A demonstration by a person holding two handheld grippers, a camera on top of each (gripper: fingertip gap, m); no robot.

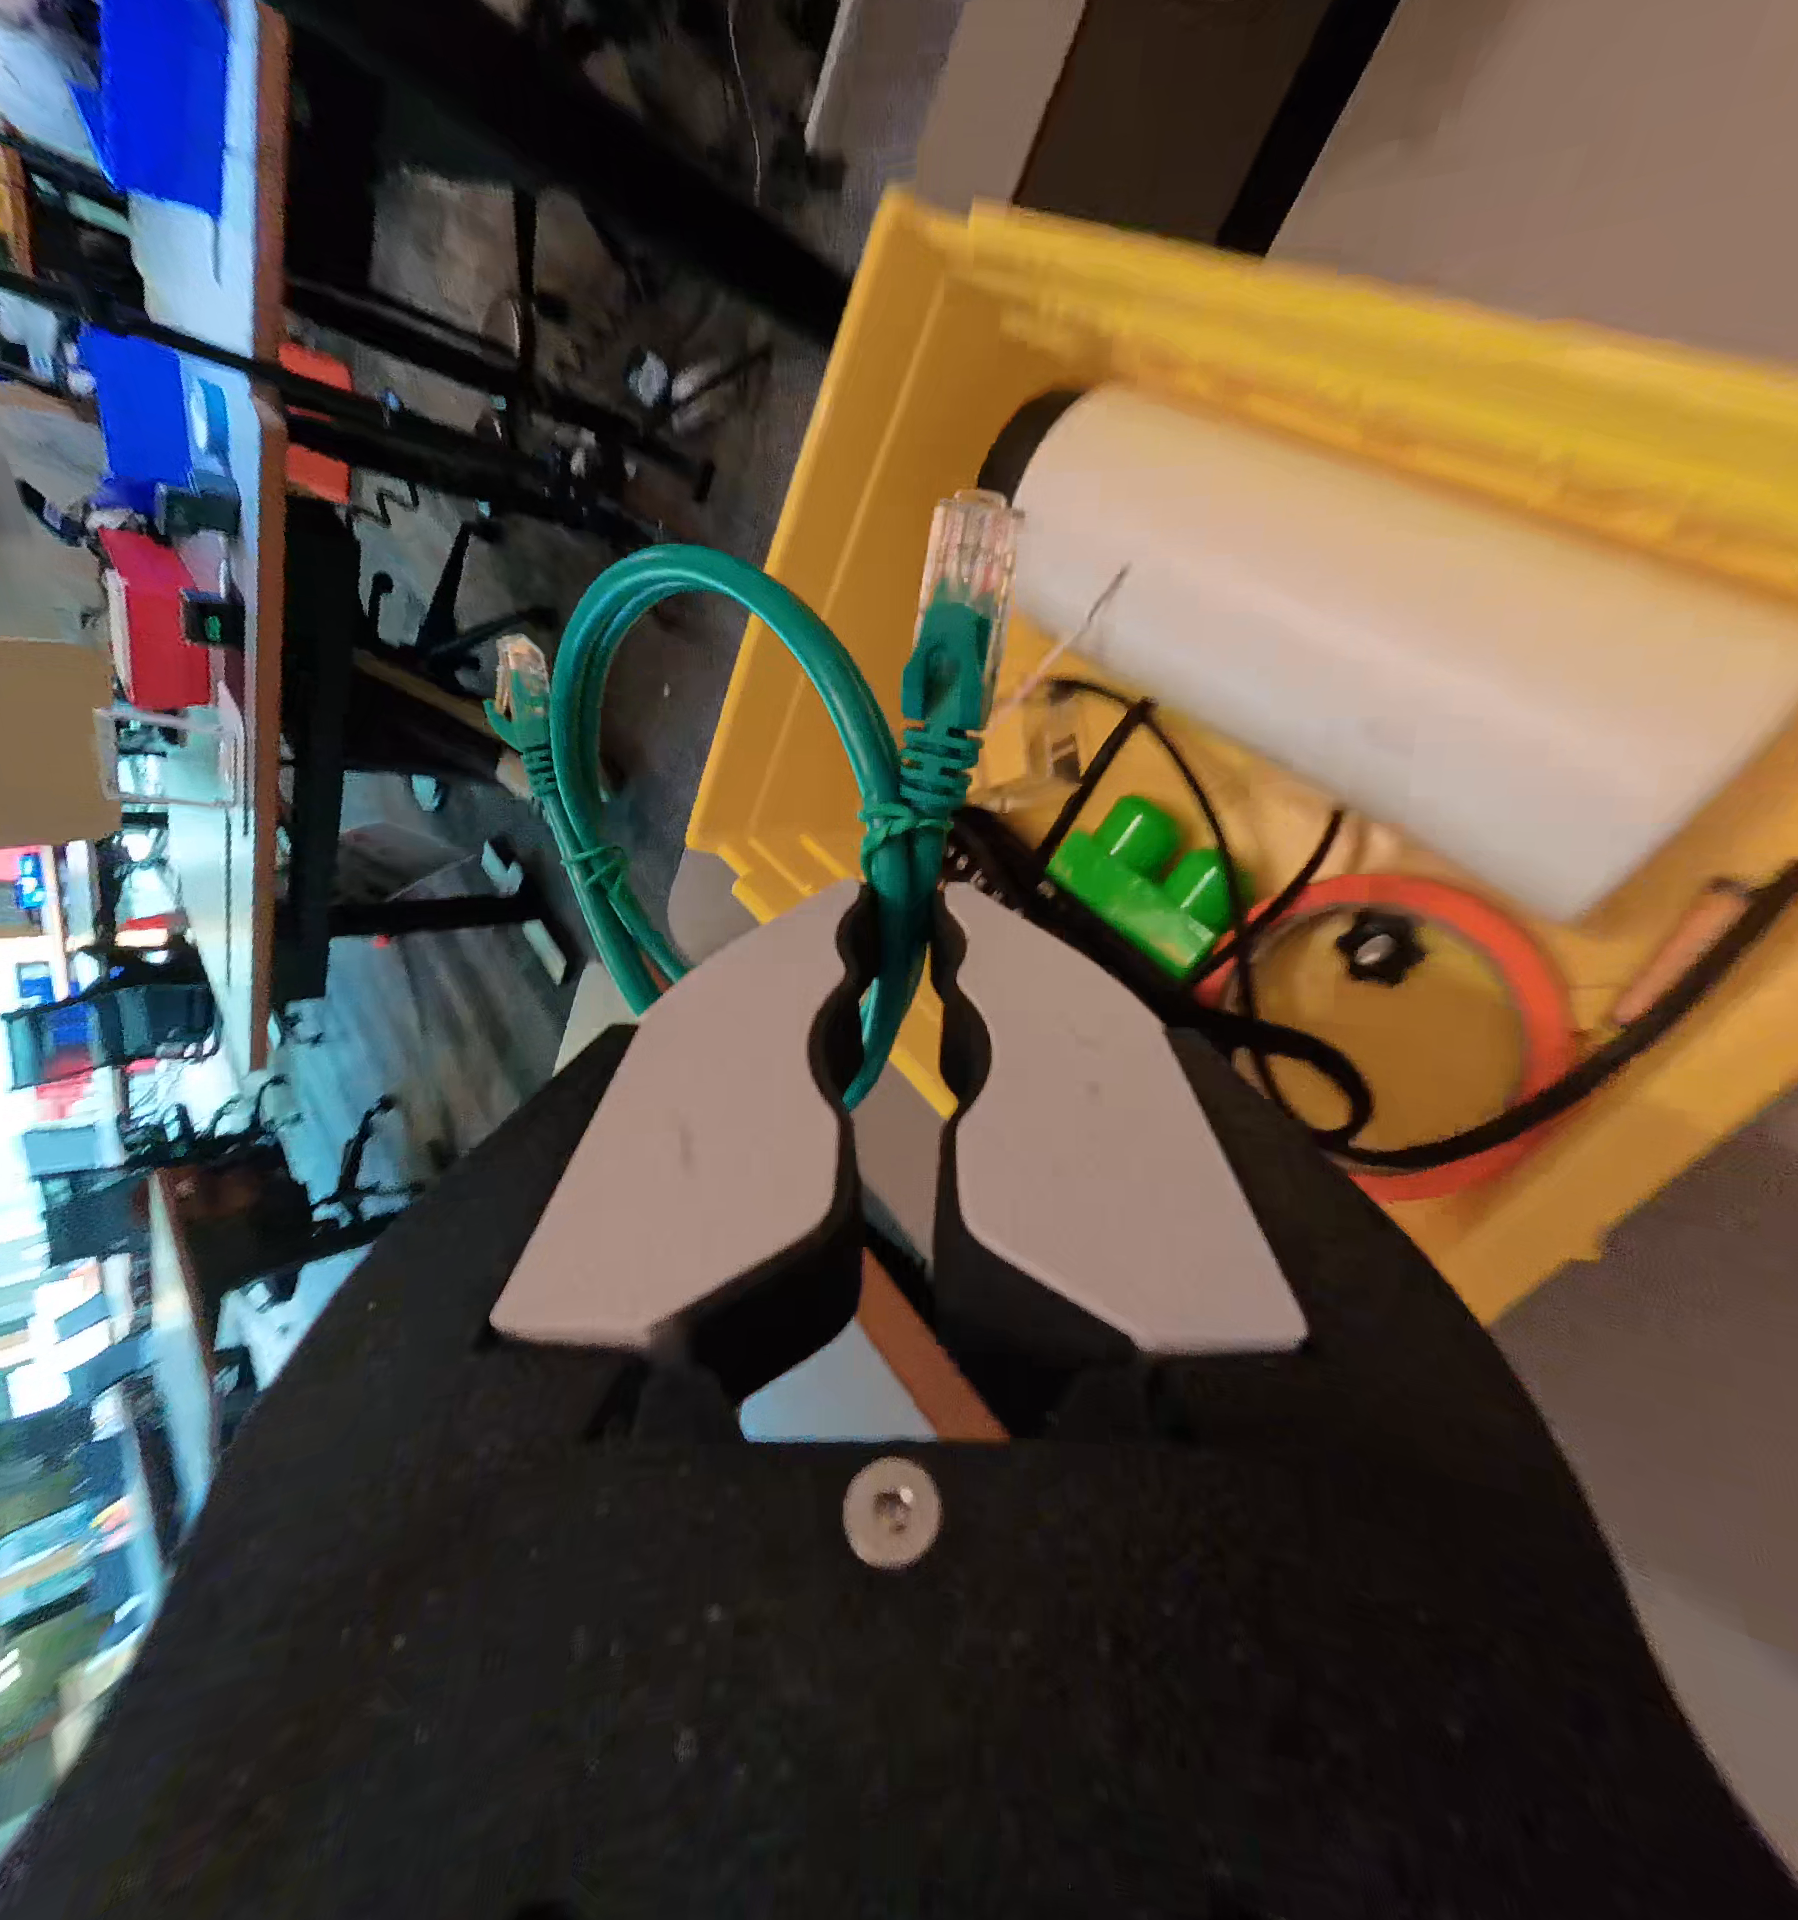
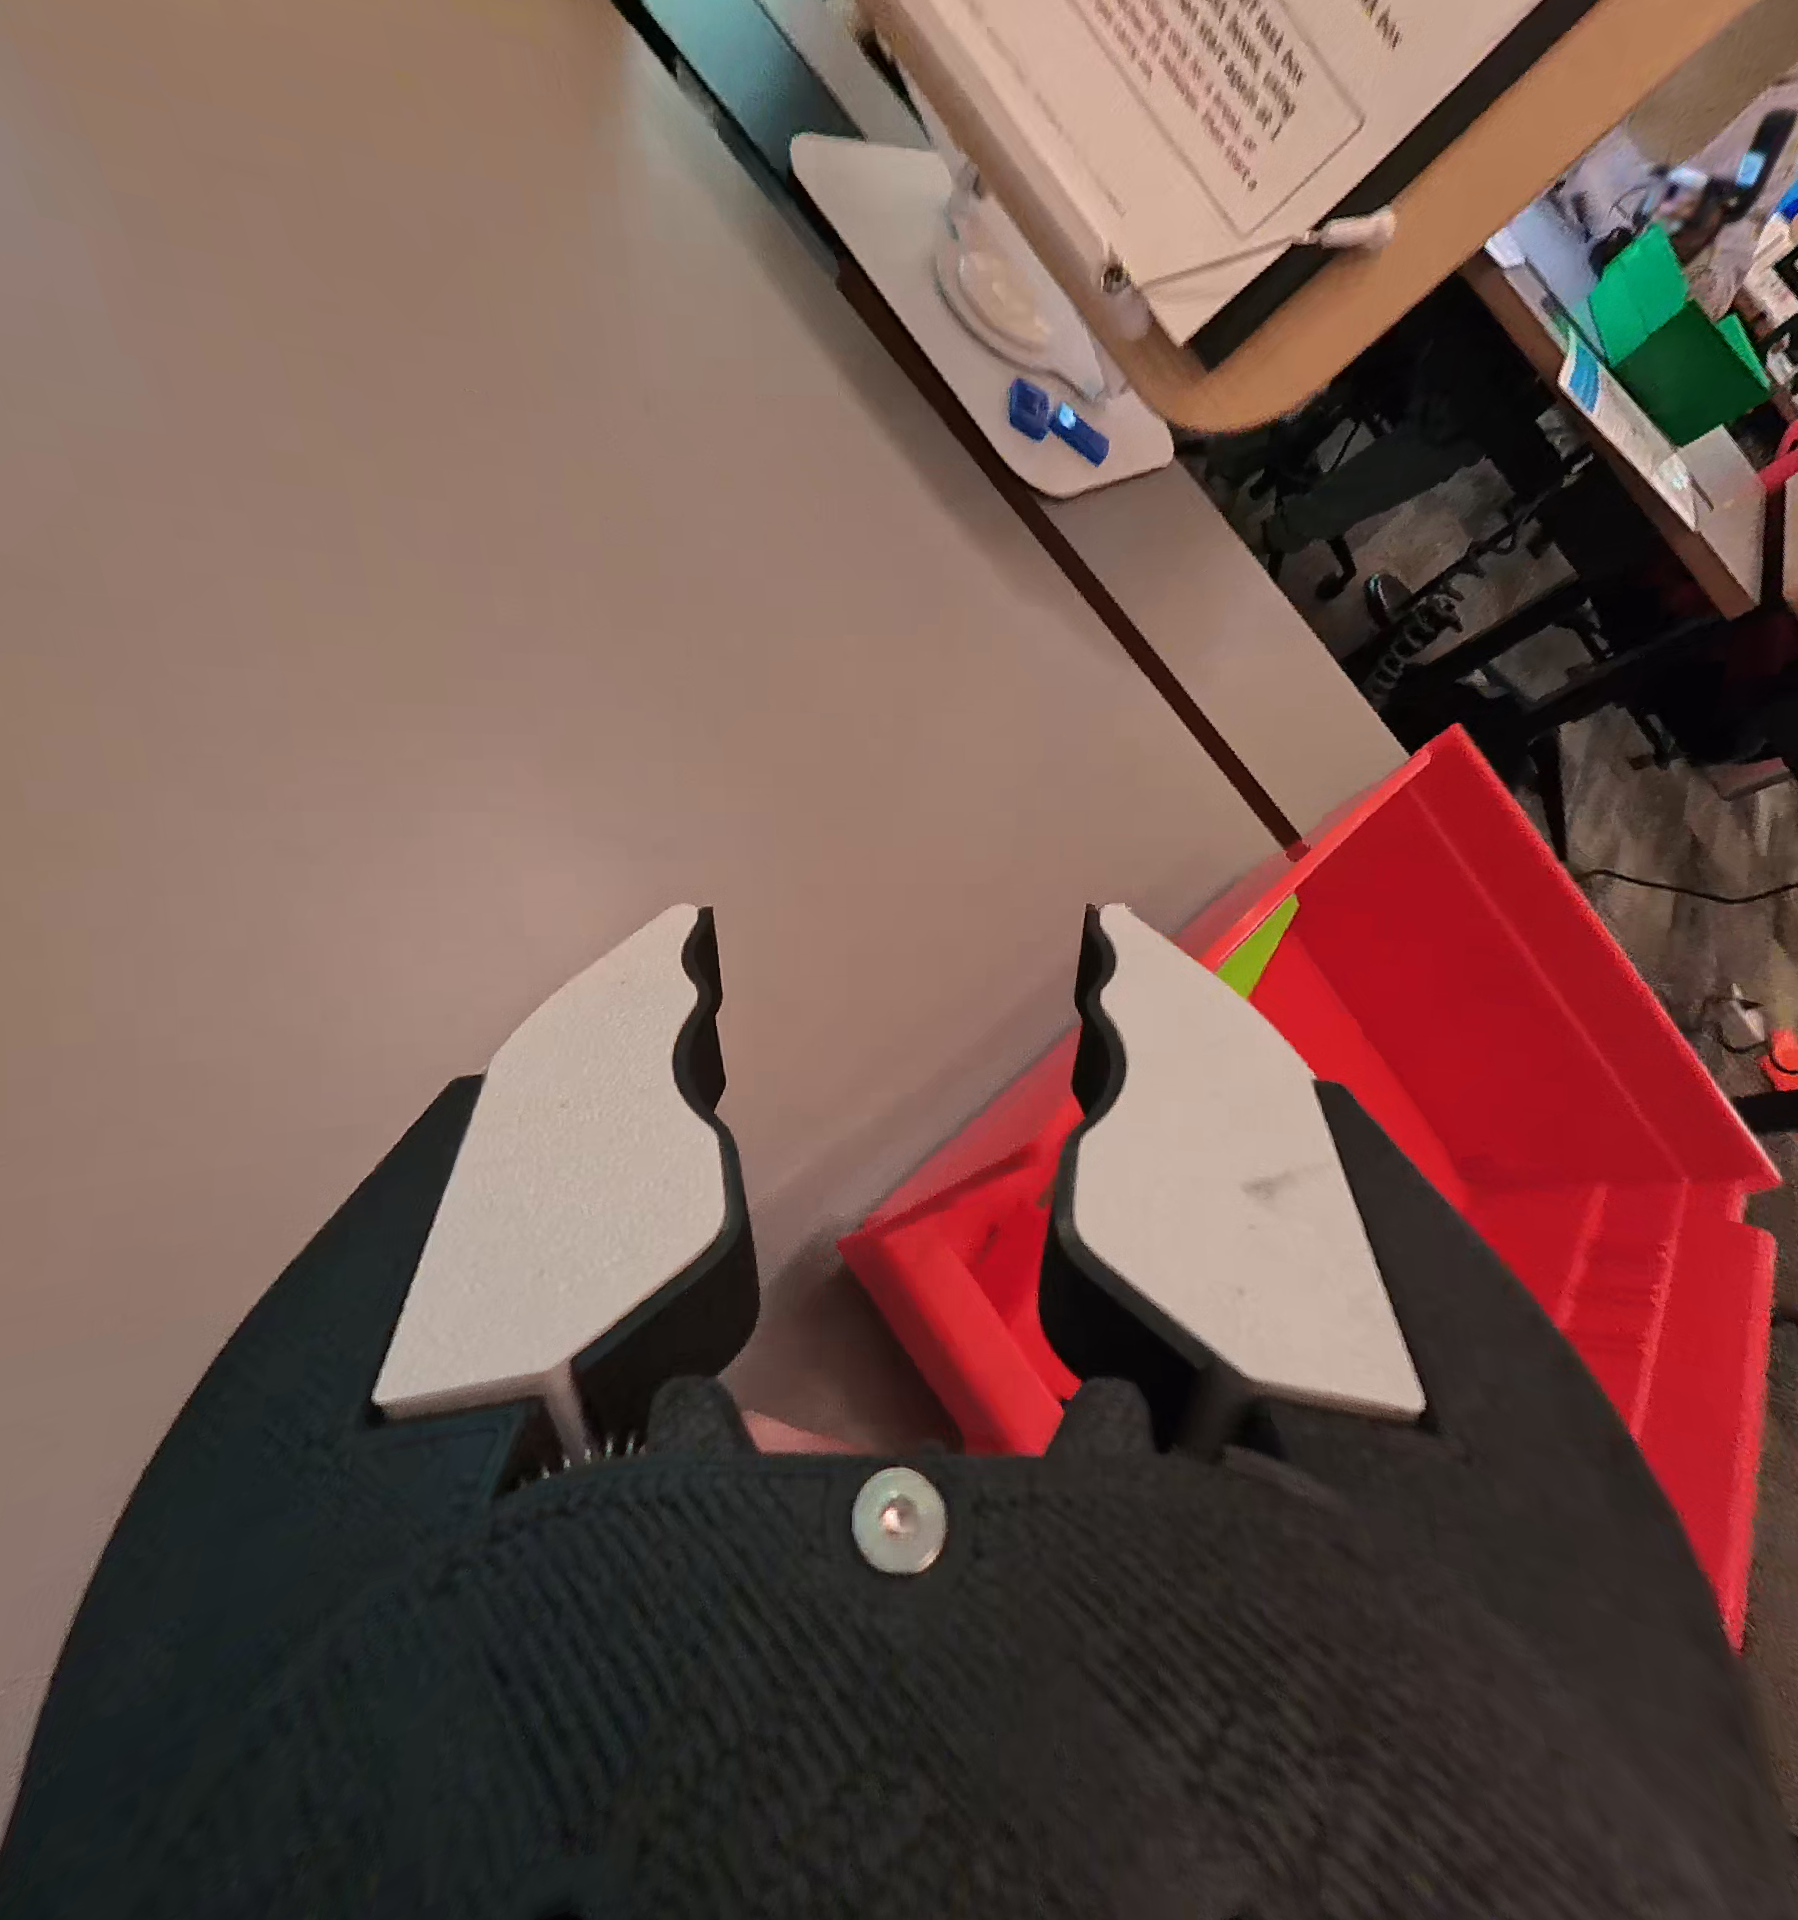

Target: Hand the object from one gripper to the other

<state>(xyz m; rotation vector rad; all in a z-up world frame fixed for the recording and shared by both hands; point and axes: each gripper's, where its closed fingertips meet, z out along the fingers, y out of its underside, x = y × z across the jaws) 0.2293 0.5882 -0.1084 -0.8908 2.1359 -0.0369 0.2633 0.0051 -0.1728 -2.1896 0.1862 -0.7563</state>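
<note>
Above the yellow bin: the left gripper [image 1: 895, 914] holds the cable [image 1: 729, 665] in the air, off the table.
Left gripper: jaws nearly closed, pinching the doubled green strands just below a twist tie; the loop and both clear plugs stand free beyond the tips.
Right gripper: [image 2: 900, 920] jaws wide apart, nothing between them; it hangs over bare table [image 2: 355, 520] with the red bin [image 2: 1497, 1091] just beside its right finger.
Cable: a short green coil, bound by two ties, one plug [image 1: 968, 561] upright above the tips, the other off to the left of the loop.
Yellow bin: [image 1: 1290, 312] sits at the table edge and holds a white roll, a green block, an orange tape ring and black cords; none touch the cable.
Step in hand: judged to be the approach before the handover, since neither view shows the other gripper.
Doing it well: bring the open right gripper to the free loop or the far tie, well clear of the left tips, so the fingers do not clash.
Grip point: close on both strands together, not on a plug, which would likely slip or twist.
Release: the left should let go only once the right has closed firmly.
Risk: the limp loop may swing aside, so a slow, square approach seems wise.
</note>
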